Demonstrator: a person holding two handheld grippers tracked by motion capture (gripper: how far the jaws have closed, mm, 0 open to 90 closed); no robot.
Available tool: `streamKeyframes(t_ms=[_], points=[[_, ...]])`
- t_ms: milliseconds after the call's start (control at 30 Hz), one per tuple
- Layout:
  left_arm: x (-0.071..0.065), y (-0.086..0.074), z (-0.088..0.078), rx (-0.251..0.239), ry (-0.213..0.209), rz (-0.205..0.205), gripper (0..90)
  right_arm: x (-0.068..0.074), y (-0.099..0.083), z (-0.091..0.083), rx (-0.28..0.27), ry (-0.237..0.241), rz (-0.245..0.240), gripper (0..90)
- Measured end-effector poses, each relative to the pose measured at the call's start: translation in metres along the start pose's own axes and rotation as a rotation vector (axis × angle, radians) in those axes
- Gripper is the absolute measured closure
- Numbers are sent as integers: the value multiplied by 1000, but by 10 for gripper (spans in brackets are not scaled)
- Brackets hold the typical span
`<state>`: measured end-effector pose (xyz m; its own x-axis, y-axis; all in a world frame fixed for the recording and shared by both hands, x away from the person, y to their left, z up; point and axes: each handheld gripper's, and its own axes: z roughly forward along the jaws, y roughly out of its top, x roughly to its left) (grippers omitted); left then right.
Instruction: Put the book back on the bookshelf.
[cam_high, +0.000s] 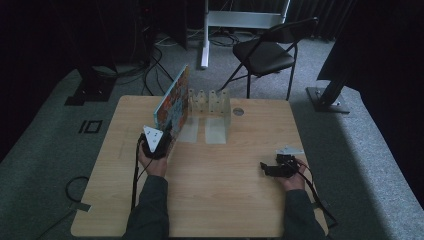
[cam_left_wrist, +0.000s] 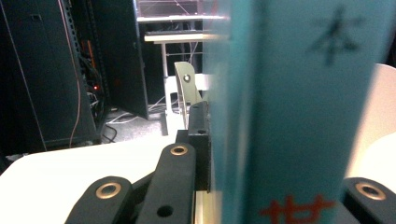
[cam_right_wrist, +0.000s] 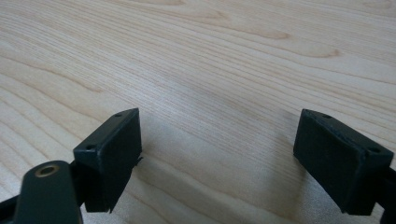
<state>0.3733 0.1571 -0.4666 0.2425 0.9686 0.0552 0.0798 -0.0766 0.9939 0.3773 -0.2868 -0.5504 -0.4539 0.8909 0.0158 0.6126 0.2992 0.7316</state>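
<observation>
A large thin book with a colourful cover stands on edge on the wooden table, running from my left gripper toward the clear divider rack. My left gripper is shut on the book's near end. In the left gripper view the teal spine with printed characters sits clamped between the black jaws of that gripper. My right gripper rests low at the table's right side, open, and in the right gripper view its jaws stand wide apart over bare wood.
The rack has several upright clear dividers and flat clear base plates reaching toward me. A round grommet sits in the tabletop beside it. A black folding chair and stand legs are on the carpet behind the table.
</observation>
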Motion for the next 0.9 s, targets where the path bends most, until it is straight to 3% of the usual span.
streamKeyframes(t_ms=[900], points=[[-7, -11, 4, -4, 25, -17, 812, 0, 0, 0, 0, 1, -4, 151]])
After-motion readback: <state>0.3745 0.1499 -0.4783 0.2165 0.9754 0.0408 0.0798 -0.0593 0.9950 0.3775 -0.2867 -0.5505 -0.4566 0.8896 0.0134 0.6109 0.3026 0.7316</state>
